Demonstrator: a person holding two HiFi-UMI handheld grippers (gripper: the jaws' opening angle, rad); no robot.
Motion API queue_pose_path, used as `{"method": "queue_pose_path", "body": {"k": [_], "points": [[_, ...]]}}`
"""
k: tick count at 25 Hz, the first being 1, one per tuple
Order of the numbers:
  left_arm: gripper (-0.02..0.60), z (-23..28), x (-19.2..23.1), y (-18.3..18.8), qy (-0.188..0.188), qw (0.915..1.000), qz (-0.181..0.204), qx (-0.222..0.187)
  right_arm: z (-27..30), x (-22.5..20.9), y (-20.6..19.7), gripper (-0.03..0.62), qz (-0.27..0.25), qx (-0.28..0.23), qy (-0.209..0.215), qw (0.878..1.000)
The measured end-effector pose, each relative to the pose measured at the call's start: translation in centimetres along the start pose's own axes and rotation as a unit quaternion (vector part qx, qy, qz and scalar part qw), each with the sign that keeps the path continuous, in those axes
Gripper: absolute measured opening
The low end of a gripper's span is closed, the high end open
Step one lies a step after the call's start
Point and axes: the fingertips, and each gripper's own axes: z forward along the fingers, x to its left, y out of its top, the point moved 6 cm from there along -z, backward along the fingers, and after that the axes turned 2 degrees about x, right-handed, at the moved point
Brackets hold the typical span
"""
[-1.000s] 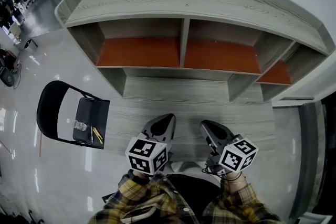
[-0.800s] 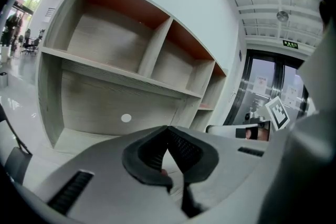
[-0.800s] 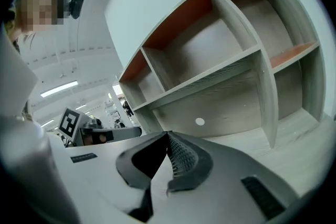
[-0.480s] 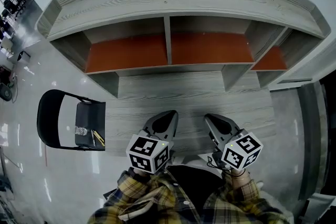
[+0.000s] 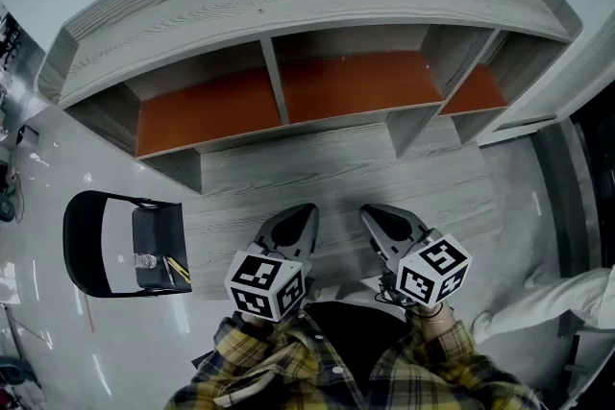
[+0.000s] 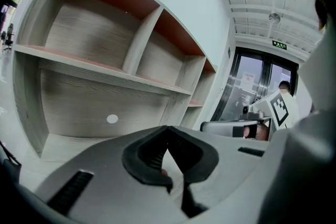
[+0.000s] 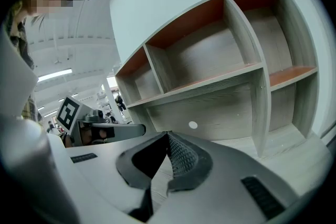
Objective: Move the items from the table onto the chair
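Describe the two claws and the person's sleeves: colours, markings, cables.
The left claw and right claw match: light grey tapering shells with black textured pads. Each carries a white cube printed with black square markers. A thin dark cable shows by the right one. The sleeves are yellow-and-dark plaid.

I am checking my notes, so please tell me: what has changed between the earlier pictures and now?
The head camera swung, so the table looks tilted, and a person's white-clad limb came into view at the right. Left gripper and right gripper stay shut and empty over the table; the items remain on the chair.
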Motion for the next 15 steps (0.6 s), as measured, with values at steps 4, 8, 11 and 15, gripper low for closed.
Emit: {"method": "queue_pose_path", "body": {"k": [4, 8, 11, 15], "points": [[0.003, 0.33, 0.06, 0.29, -0.005, 1.0000, 0.002, 0.002, -0.15, -0.28, 0.10, 0.017, 0.004, -0.005, -0.011, 1.000], [0.003, 0.39, 0.22, 0.48, -0.004, 1.0000, 0.003, 0.002, 0.10, -0.32, -0.04, 0.017, 0.006, -0.002, -0.009, 1.000], [0.003, 0.20, 0.35, 0.38, 0.000, 1.0000, 0.002, 0.002, 0.36, -0.20, -0.22, 0.017, 0.006, 0.001, -0.003, 1.000], [0.003, -0.13, 0.71, 0.28, 0.007, 1.0000, -0.001, 0.000, 0.75, -0.20, -0.35, 0.017, 0.005, 0.006, 0.001, 1.000]]}}
